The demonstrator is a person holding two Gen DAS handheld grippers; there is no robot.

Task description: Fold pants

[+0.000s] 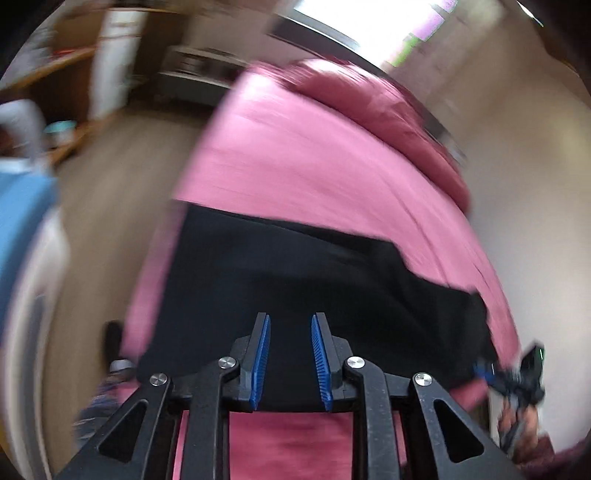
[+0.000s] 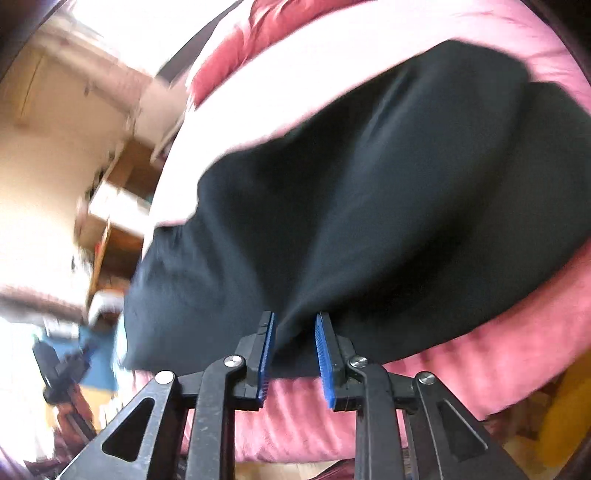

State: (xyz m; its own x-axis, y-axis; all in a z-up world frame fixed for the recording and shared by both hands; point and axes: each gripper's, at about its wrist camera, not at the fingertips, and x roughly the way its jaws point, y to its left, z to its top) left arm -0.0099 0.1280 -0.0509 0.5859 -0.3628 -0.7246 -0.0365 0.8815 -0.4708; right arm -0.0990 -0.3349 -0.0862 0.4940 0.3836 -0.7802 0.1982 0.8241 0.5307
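One pair of black pants (image 1: 295, 273) lies on one pink bed sheet (image 1: 295, 155); one darker pink blanket (image 1: 369, 107) is bunched at its far end; two grippers show, the left gripper (image 1: 290, 321) and the right gripper (image 2: 294, 317); each carries two blue-padded fingers (image 2: 322, 347).

Home bedroom. Bed (image 1: 295, 155) with pink sheet fills both views, darker pink duvet (image 1: 369, 107) bunched at its far end. Wood-look floor (image 1: 110, 192) beside it. Wooden shelves (image 1: 55, 66) with clutter along the far wall, a bright window (image 1: 369, 22) above the bed's far end. Right wrist view shows more wooden shelving (image 2: 118, 206) by a cream wall (image 2: 44, 155). All motion-blurred.
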